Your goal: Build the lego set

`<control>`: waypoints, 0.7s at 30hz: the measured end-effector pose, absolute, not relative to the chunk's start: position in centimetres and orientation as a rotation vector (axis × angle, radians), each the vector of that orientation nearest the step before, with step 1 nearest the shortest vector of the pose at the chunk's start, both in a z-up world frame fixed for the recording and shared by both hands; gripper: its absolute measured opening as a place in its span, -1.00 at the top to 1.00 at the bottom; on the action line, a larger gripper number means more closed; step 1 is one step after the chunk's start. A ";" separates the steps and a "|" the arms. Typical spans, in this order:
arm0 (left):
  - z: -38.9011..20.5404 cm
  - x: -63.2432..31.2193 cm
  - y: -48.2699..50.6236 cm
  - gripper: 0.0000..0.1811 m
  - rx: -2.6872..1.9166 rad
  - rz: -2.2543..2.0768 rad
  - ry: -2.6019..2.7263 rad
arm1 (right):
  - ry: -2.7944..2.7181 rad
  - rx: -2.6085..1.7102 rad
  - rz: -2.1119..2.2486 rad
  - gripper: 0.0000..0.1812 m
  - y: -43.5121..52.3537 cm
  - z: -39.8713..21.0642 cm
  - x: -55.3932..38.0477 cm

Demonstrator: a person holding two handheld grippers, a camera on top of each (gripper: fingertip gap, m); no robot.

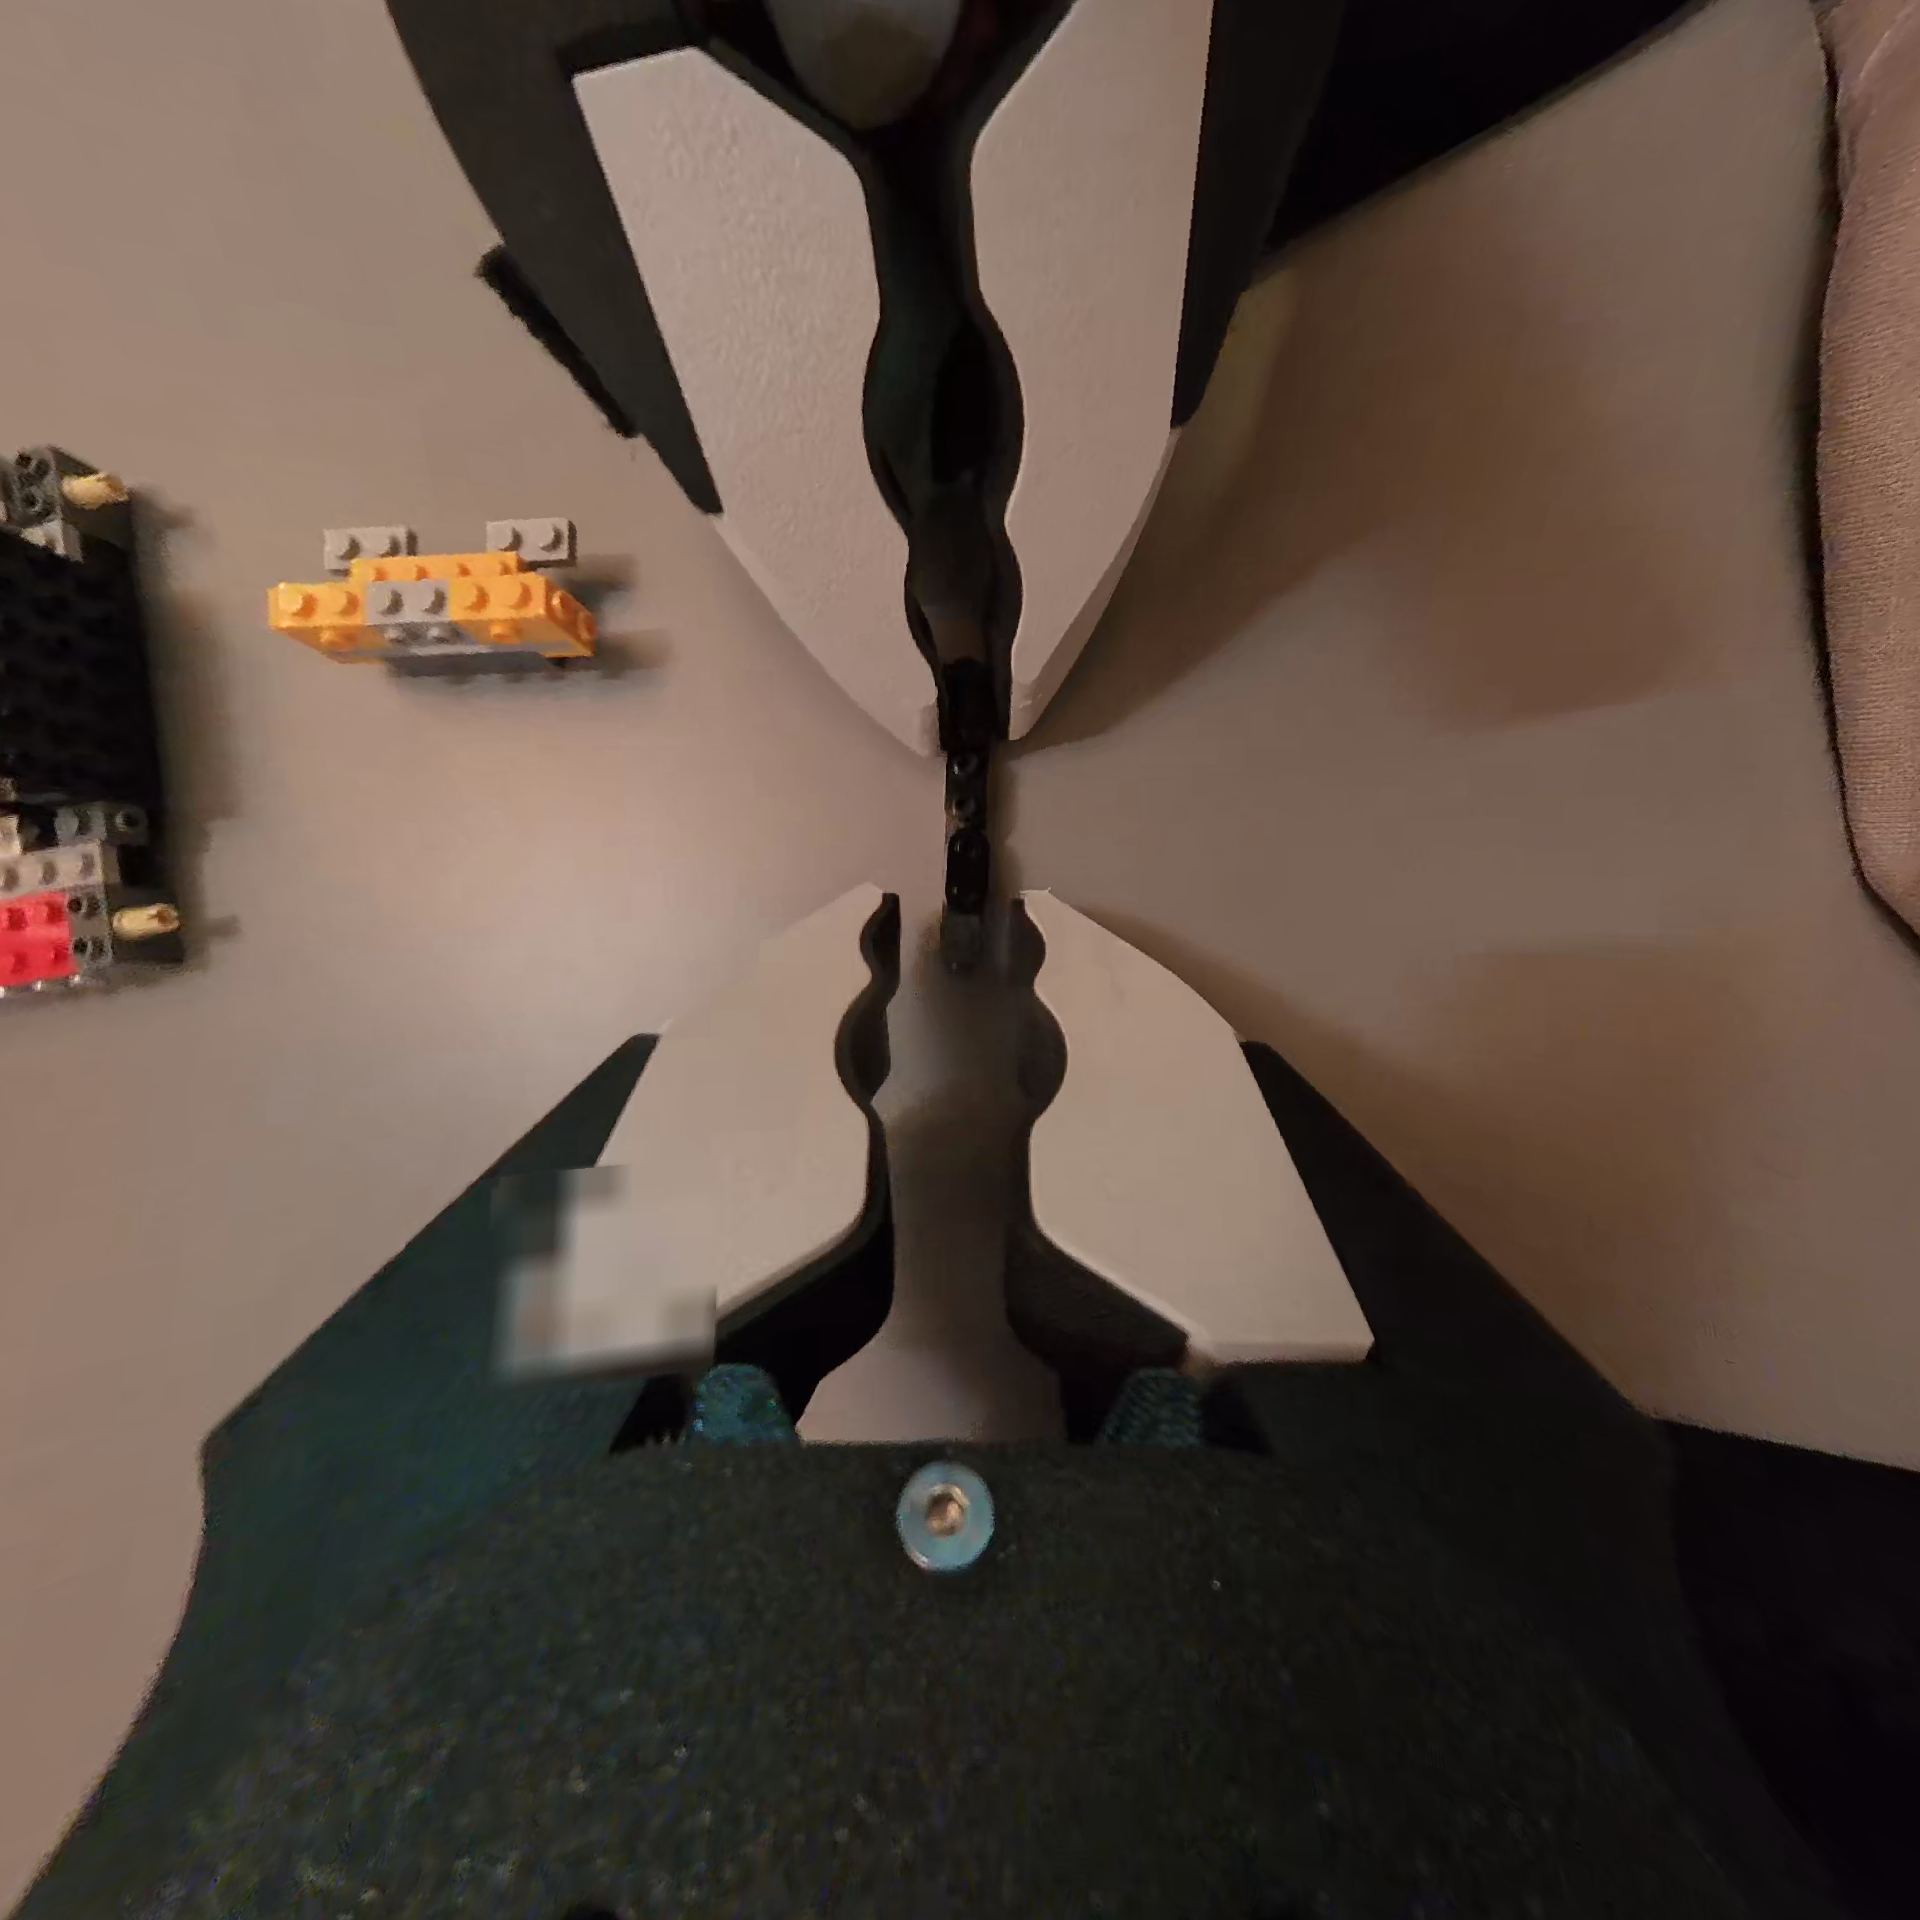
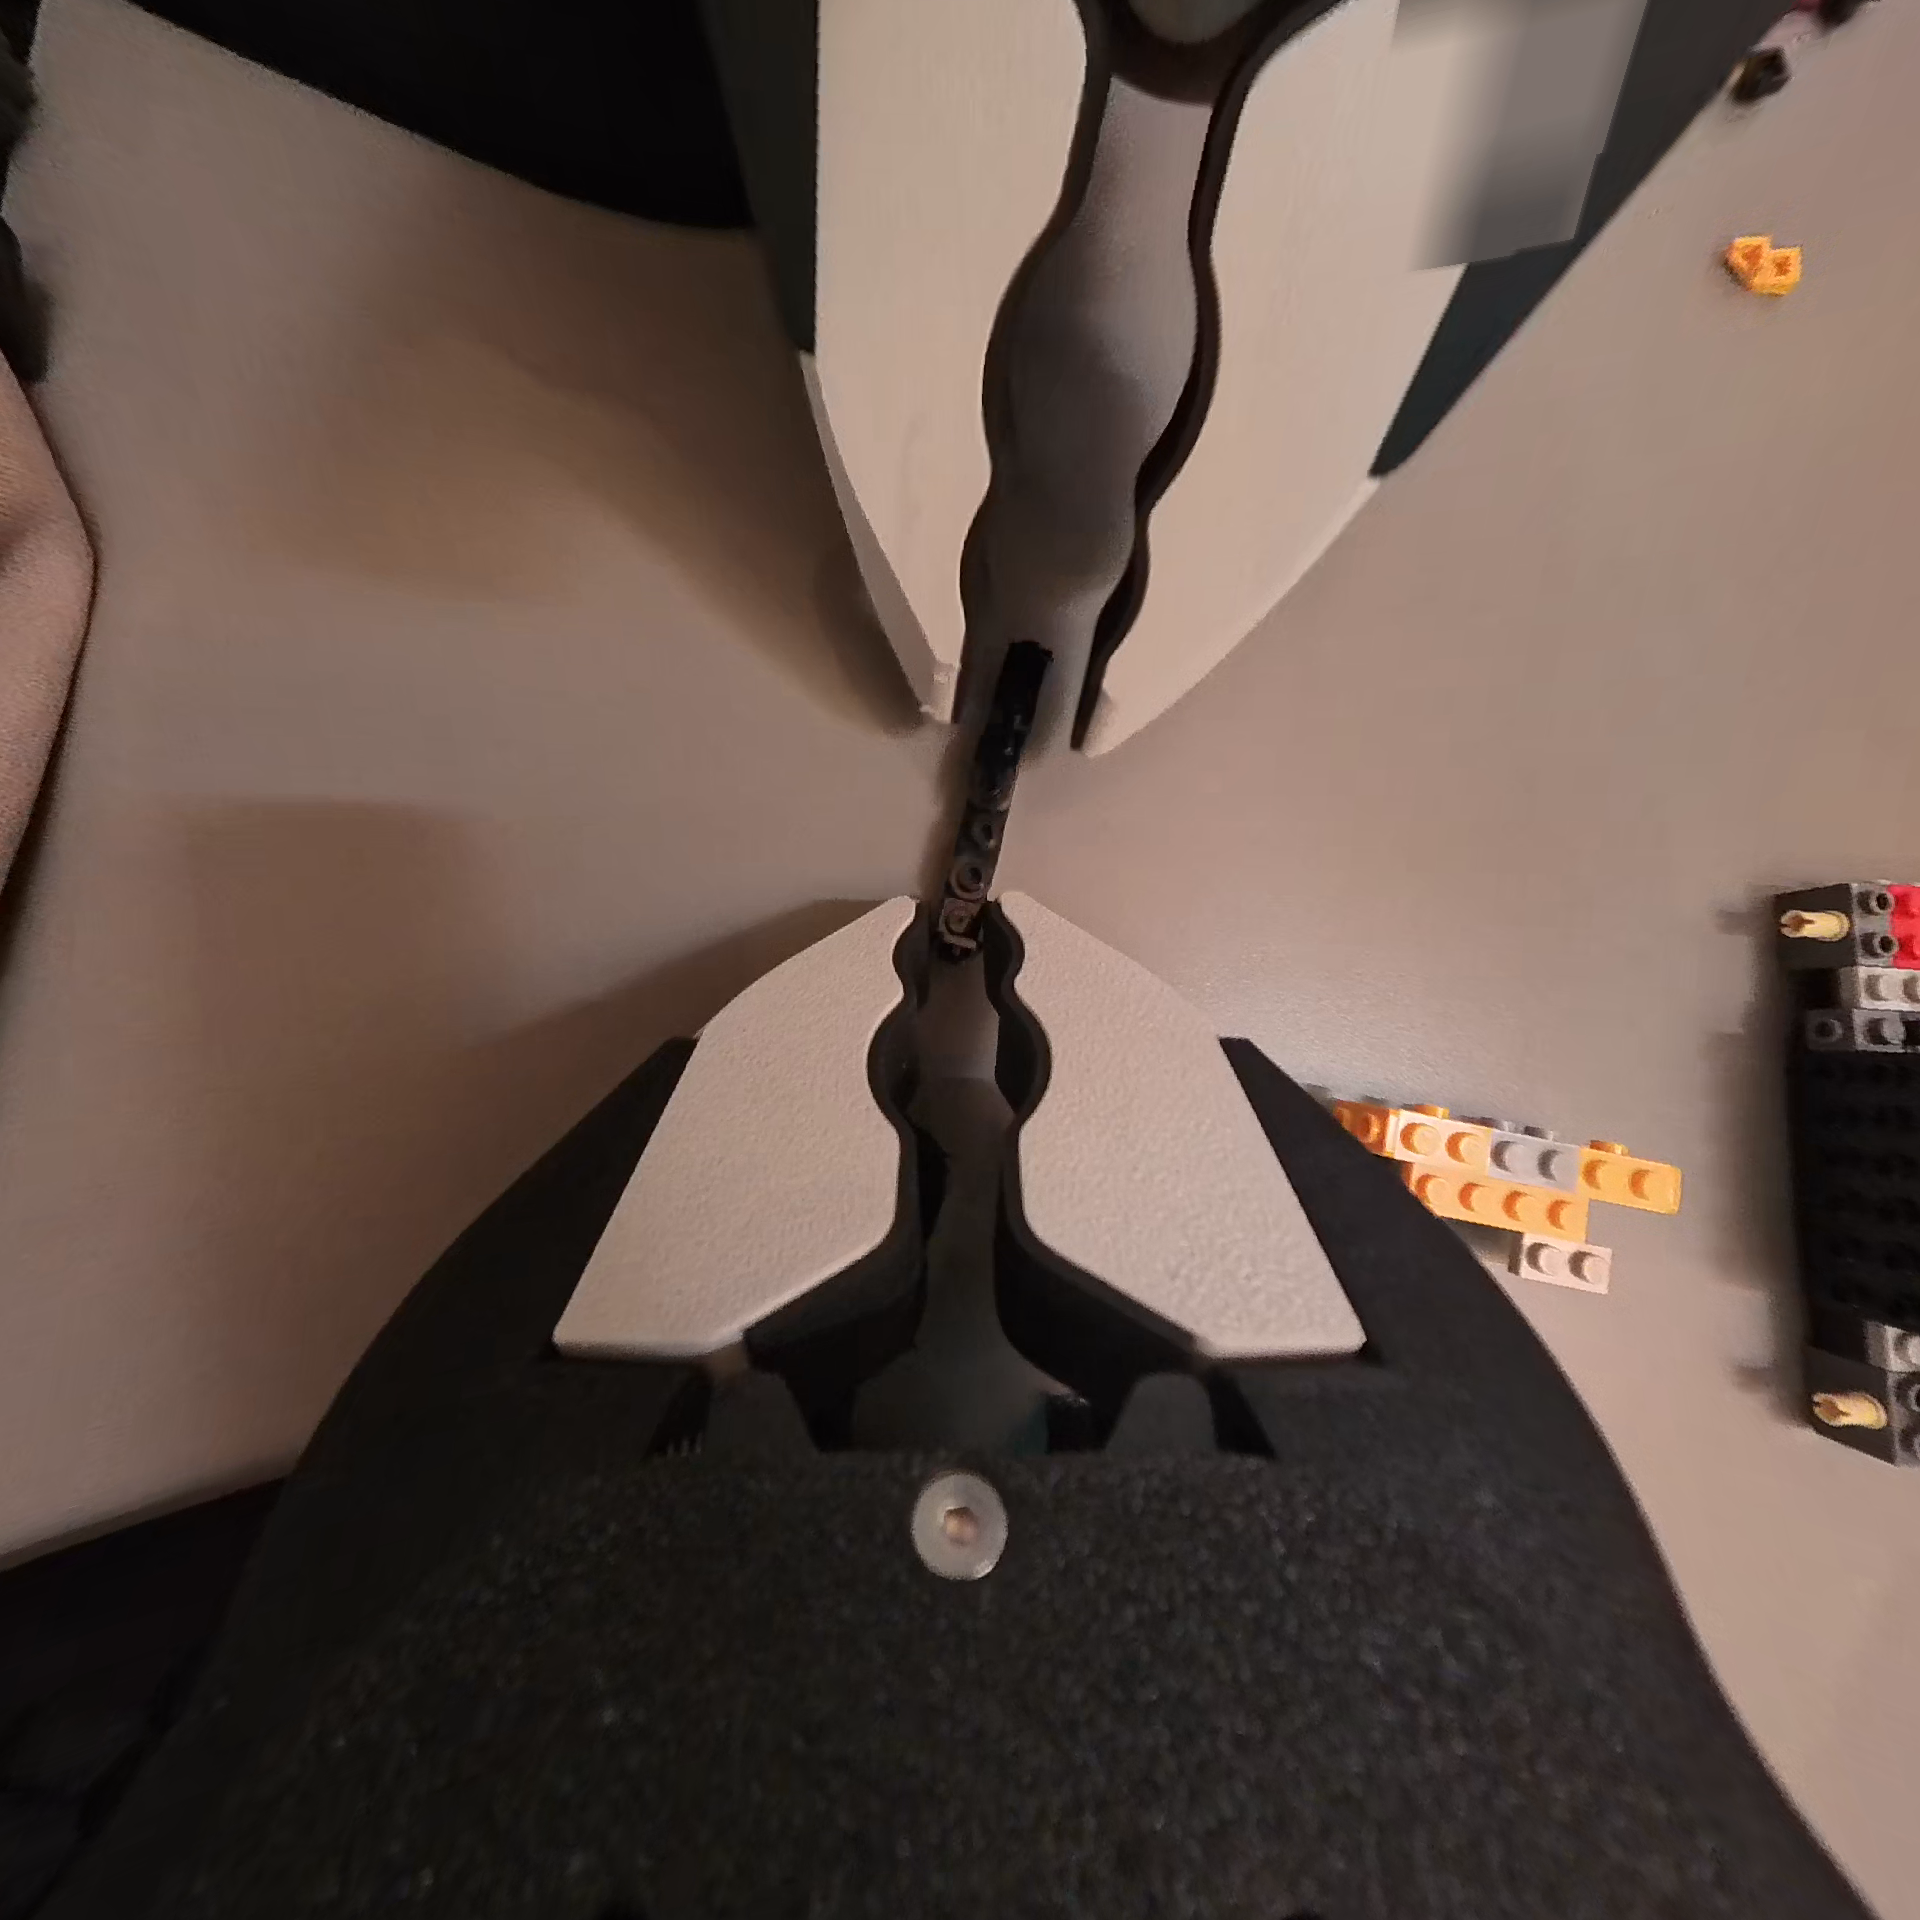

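On the pale grey table, a black studded lego base lies near one edge, an orange-and-grey brick assembly beside it. My right gripper pinches one end of a thin black studded lego strip; my left gripper stands narrowly parted around the other.

You are facing an orange-and-grey brick assembly, a black, red and grey studded build, and a thin black piece.

Two grippers, one black lego strip, one orange-and-grey assembly, one black base build, one loose orange piece
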State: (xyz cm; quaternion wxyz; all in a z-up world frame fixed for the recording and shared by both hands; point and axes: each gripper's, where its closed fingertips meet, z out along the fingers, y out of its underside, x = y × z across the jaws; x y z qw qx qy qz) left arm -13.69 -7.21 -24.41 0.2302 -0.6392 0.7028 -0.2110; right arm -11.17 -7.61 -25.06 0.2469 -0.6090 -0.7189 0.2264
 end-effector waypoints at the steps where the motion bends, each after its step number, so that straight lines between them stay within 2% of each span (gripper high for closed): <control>1: -24.3 -13.9 -7.2 0.78 -1.765 -0.581 1.918 | -1.964 -1.658 0.620 0.90 -7.6 -25.1 -11.2; 8: -25.3 -14.1 -7.7 0.78 -1.789 -0.592 1.869 | -2.021 -1.615 0.639 0.90 -7.7 -25.1 -11.0; 11: -25.4 -13.8 -7.9 0.91 -1.787 -0.610 1.860 | -2.049 -1.602 0.638 0.91 -7.7 -25.1 -10.9; 13: -25.4 -13.8 -8.0 0.91 -1.807 -0.630 1.837 | -2.051 -1.604 0.638 0.90 -7.6 -25.1 -10.9; 21: -24.9 -13.5 -7.7 0.91 -1.941 -0.729 1.660 | -1.851 -1.455 0.415 0.69 -6.7 -21.6 -11.4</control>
